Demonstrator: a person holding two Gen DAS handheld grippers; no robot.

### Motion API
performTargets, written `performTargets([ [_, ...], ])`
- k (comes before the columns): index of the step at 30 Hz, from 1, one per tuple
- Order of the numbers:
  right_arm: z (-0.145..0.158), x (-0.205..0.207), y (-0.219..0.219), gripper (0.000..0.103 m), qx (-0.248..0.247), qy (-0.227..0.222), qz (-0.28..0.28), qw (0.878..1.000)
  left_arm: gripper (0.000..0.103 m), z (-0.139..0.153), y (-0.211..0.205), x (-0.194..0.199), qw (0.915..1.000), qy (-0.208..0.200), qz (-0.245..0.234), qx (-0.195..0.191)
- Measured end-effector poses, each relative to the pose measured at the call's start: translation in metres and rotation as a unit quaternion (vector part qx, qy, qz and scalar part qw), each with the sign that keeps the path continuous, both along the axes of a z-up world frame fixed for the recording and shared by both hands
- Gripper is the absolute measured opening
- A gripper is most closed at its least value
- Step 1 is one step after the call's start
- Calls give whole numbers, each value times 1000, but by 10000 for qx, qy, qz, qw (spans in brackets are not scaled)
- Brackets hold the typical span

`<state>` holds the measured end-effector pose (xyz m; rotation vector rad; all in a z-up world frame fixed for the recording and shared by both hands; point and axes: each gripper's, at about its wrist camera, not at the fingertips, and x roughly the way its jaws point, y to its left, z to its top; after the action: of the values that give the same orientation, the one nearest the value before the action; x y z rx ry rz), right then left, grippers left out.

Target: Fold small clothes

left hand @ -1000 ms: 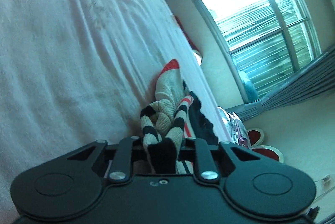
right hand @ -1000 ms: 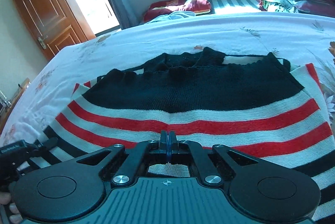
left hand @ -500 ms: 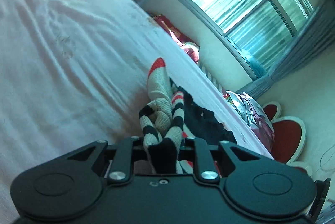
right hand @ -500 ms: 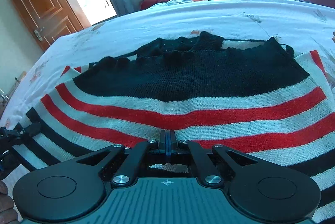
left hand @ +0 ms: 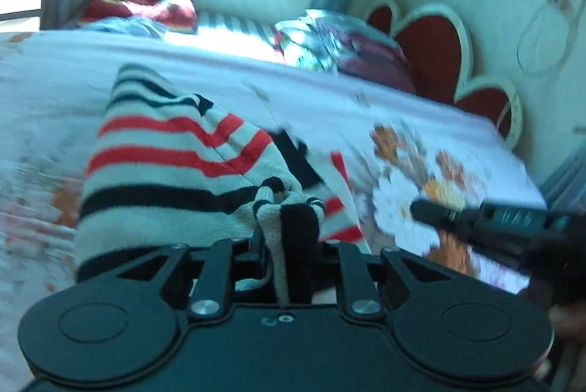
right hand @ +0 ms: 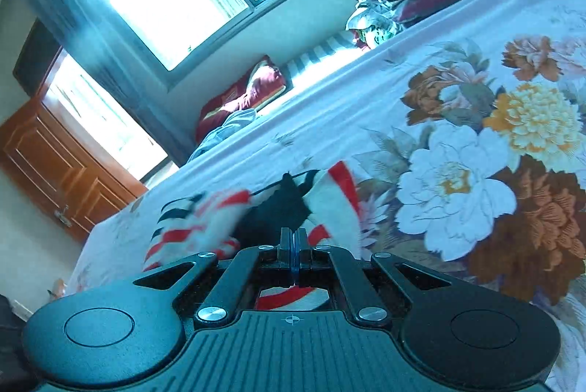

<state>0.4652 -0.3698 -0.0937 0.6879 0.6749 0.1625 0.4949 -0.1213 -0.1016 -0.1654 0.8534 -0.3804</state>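
One striped red, white and black knitted sweater (left hand: 175,168), bunched at lower centre of both views on the floral white bedsheet (right hand: 457,172), looks mid-fold, carried sideways. The left gripper (left hand: 293,245) clamps a thick wad of it, its jaws having just eased slightly apart. The right gripper (right hand: 293,245), fully clenched, pinches an edge. Next: lay the carried half flat, edges aligned. Two grippers, one garment.

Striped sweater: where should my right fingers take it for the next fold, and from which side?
Probably the loose red-and-white edge of the striped sweater, approached low from the side of the flower print. The edge juts out free there, while the left gripper pinches the bunched part.
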Motion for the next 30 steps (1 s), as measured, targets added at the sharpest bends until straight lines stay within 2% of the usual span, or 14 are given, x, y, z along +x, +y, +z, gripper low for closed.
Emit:
performTargets([
  [1,1,-3,-11,0,137,8,0,9999,24,-16,-19,2,9994,238,-237,112],
  [3,0,-7,-24,0,306,46,23,9995,53,-28,-41,-4,9979,283,-513,287],
  [4,0,-9,-27,11,339,93,56,9994,59,-25,-42,-15,9972,219,-691,181],
  [5,0,-10,-29,50,334,107,93,9993,60,-17,-37,-22,9970,171,-759,23],
  [6,2,-13,-30,69,327,34,127,9994,57,-7,-30,-27,9972,135,-733,-115],
  [7,5,-15,-29,73,347,-111,212,9991,56,3,-19,-32,9973,55,-692,-256],
  [9,6,-12,-22,68,477,-156,499,9975,54,26,9,-37,9978,-302,-451,-373],
  [10,2,-7,-15,57,565,-137,656,9962,54,33,23,-35,9983,-418,-255,-322],
  [12,-5,5,-3,54,712,-33,948,9929,53,34,54,-22,9981,-577,197,-112],
  [15,-19,23,19,54,735,226,1233,9894,41,27,88,2,9971,-440,628,-29],
  [20,-49,49,45,55,523,859,1516,9833,39,-3,110,22,9978,0,639,-167],
  [24,-48,56,63,54,132,950,1692,9809,38,-19,114,21,9975,145,661,-189],
  [26,-44,57,75,28,-125,927,1832,9786,38,-20,117,21,9973,125,679,-263],
  [30,-8,41,93,21,-1215,107,1953,9731,33,-6,109,14,9978,-419,513,-3],
])
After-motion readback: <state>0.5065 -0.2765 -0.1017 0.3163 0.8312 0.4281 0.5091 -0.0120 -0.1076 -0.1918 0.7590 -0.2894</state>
